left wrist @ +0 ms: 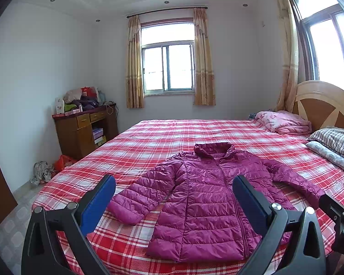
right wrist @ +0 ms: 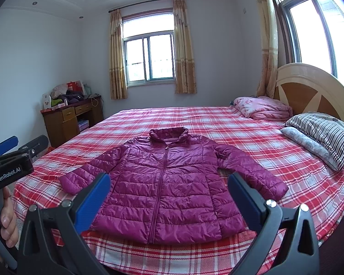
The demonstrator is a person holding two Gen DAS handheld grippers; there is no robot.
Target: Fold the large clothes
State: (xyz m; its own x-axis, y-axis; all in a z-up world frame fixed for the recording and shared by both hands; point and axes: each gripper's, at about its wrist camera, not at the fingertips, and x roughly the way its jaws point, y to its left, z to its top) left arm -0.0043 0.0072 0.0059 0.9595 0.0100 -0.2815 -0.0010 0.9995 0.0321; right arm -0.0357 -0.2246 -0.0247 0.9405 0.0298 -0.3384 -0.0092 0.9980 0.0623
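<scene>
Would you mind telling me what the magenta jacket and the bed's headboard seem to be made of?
The jacket: likely thin, glossy nylon or polyester shell over puffy filling, judging by its sheen and stitched horizontal quilting. The headboard: apparently lacquered wood or veneer, pale trim around brown panels, with a smooth reflective surface.

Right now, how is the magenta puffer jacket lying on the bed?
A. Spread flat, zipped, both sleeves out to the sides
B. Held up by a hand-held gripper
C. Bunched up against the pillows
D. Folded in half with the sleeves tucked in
A: the jacket lies flat on the plaid bedspread, zip closed, sleeves angled outward, and both hand-held grippers are open and clear of it.
</scene>
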